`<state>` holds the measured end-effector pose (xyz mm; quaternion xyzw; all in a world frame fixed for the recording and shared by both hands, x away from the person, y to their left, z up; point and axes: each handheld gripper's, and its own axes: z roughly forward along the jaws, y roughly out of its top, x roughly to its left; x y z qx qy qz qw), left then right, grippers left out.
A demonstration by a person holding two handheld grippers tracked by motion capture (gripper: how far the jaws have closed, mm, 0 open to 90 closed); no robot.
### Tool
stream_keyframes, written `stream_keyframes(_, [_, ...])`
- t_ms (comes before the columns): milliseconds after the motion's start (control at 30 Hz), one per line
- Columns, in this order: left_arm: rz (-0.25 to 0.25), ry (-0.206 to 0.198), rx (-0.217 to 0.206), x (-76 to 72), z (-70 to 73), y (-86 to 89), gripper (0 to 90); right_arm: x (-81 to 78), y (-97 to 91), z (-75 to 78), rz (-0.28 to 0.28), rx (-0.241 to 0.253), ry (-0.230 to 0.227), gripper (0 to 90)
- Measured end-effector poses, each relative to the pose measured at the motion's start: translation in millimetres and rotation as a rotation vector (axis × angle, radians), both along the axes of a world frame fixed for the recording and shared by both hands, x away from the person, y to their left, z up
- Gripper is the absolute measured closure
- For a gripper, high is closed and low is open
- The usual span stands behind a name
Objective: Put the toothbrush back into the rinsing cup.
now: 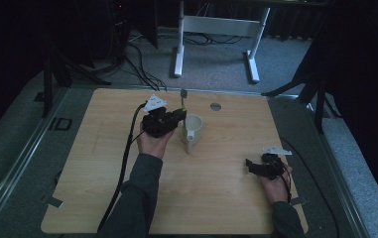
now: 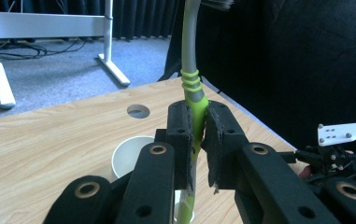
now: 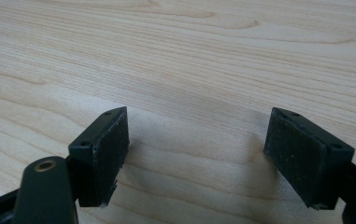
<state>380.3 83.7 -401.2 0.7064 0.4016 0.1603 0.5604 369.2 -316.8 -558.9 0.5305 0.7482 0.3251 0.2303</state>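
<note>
left claw (image 2: 198,140), clamped on a green toothbrush (image 2: 192,88), hangs over the wooden counter (image 1: 102,163) above the white mug (image 1: 193,128); the toothbrush's long axis stands upright, bristles up, tail dipping toward the mug's mouth; right claw (image 3: 194,158) gapes empty, well apart, low over the counter

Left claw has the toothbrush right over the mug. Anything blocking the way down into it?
Nothing visible does. The left claw is shut on the green toothbrush, held upright with its lower end already at the white mug opening. The right claw is open, well off to the side.
</note>
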Motion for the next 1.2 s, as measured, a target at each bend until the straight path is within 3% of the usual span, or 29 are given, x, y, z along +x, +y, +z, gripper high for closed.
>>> stream_keyframes(1200, [-0.023,-0.036,-0.007,3.1,-6.8,-12.5,81.0,0.0,0.0,0.0,0.000,0.000,0.001,21.5])
